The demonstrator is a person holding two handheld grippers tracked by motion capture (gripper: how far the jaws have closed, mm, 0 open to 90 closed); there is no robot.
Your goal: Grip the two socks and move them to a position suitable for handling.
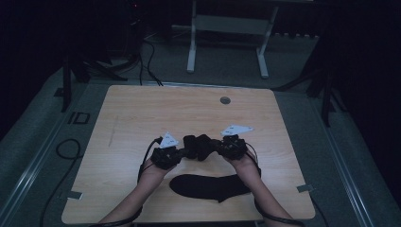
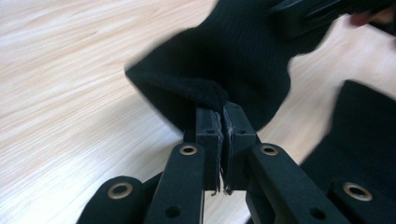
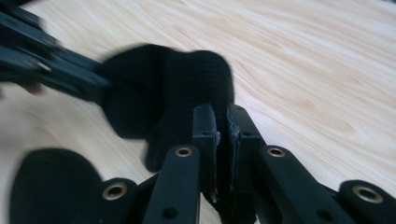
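A black sock (image 1: pixel 198 145) hangs bunched between my two grippers over the middle of the wooden table (image 1: pixel 142 109). My left gripper (image 1: pixel 182 152) is shut on its left end, and in the left gripper view the jaws (image 2: pixel 222 116) pinch a fold of the sock (image 2: pixel 233 60). My right gripper (image 1: pixel 218 145) is shut on the other end, and the right gripper view has its jaws (image 3: pixel 222 121) closed on the ribbed fabric (image 3: pixel 177 88). A second black sock (image 1: pixel 210 186) lies flat on the table near the front edge, between the forearms.
A round grommet (image 1: pixel 225 100) sits in the table near its far edge. Cables (image 1: pixel 66 151) trail on the floor at the left. A white desk frame (image 1: pixel 227 28) stands beyond the table. Bare tabletop stretches to the left, right and far side.
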